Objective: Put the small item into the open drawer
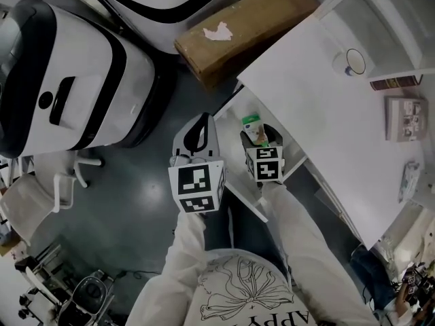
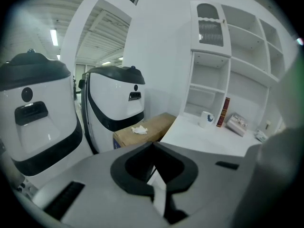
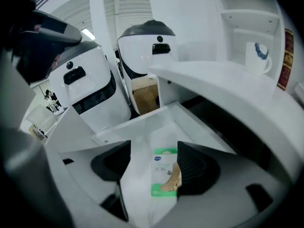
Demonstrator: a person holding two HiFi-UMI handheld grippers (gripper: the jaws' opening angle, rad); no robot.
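White drawer [image 1: 230, 114] stands pulled out from under the front edge of the white counter [image 1: 319, 100], and the small item, a flat green and white packet [image 1: 253, 124], sits inside it, near the end of the drawer closest to the counter's edge. The right tool [image 1: 260, 141] reaches down into the drawer just over the packet. In the right gripper view this tool [image 3: 152, 148] is released, its two dark pads set well apart, and the packet [image 3: 165, 172] shows between them against the drawer's [image 3: 123, 125] pale floor, close beside the right pad, which covers part of its edge; nothing presses on the packet from the left. The left tool [image 1: 202, 121] hangs just beside the drawer's outer side, above the grey floor [image 1: 136, 209]. In the left gripper view its [image 2: 153, 145] tips meet, clenched on nothing, with only an oval gap behind them. On the counter, toward its far edge, a white mug [image 1: 352, 62] stands near a dark red book [image 1: 394, 82]. Beyond the counter's corner a brown cardboard box [image 1: 238, 32] lies on the floor with a crumpled white tissue [image 1: 217, 31] on top, and a large white and black machine [image 1: 61, 87] stands to the left of it
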